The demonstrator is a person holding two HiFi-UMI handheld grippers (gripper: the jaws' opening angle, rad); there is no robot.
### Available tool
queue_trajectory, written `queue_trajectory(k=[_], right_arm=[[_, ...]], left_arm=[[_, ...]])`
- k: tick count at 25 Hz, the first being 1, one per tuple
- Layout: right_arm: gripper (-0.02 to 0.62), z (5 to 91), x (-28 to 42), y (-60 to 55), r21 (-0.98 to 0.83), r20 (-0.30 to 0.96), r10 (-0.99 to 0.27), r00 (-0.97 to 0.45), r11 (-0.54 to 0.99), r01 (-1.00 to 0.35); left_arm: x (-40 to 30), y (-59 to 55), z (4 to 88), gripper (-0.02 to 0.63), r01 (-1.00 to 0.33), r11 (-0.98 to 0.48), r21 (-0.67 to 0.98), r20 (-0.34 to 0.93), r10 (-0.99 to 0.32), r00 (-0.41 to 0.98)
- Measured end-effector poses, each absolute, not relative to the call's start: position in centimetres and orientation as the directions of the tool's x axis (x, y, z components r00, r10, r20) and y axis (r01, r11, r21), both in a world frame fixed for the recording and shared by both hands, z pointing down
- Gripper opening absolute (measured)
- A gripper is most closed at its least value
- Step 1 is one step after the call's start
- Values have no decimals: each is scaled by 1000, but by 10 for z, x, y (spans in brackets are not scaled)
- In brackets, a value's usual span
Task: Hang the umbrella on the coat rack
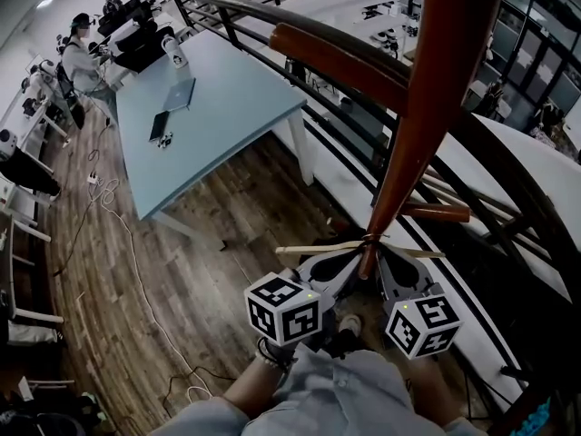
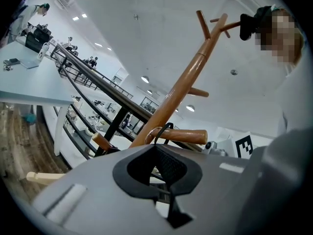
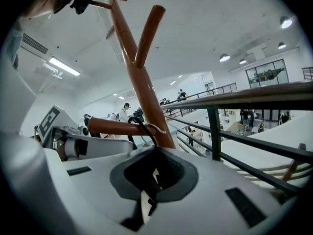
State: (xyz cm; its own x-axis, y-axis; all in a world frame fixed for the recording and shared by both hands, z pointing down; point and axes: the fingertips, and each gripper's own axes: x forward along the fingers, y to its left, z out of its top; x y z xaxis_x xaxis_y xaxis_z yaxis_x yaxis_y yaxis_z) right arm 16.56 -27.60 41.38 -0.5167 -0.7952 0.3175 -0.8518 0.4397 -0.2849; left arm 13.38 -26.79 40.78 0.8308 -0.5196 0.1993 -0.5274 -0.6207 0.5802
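Both grippers crowd in at 6 o'clock of the head view with their noses pointed up the reddish-brown wooden coat rack (image 1: pixel 427 107). They sit there because the hanging point is its lowest short wooden peg (image 3: pixel 112 127), which juts toward 9 o'clock from the pole in the right gripper view. A thin black cord loop (image 3: pixel 141 125) lies over that peg, right where it meets the pole. From there the cord runs down into the right gripper (image 3: pixel 155 173), whose jaws are drawn together on it. The left gripper (image 2: pixel 157 156) appears pinched on the same cord from the other side, jaws likewise closed. Gripping from both sides probably keeps the loop spread and steady on the peg. I cannot make out the umbrella itself in any view (it presumably dangles from the cord below the grippers, hidden by them); only the cord shows. By my judgement the hang is nearly done. What remains is easing both grips off gently, so the weight does not drag the cord toward the peg's free end. The dark metal railing (image 3: pixel 244 99) runs just beside the rack at 3 o'clock, and the pale blue-grey table (image 1: pixel 227 107) stands well apart at 10 o'clock in the head view.
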Motion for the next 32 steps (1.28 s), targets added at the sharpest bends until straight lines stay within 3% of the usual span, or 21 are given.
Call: queue_trajectory(k=[16,32], right_arm=[[0,429,159,-283,-211,376,-769,-518,473,-856],[2,430,153,-283,-180,372,-774,-512,481,-858]], left_arm=[[146,-274,430,6,-607,-627,488,304,-530,792],[139,-275,431,8,-584,-649,487,278,-519,809]])
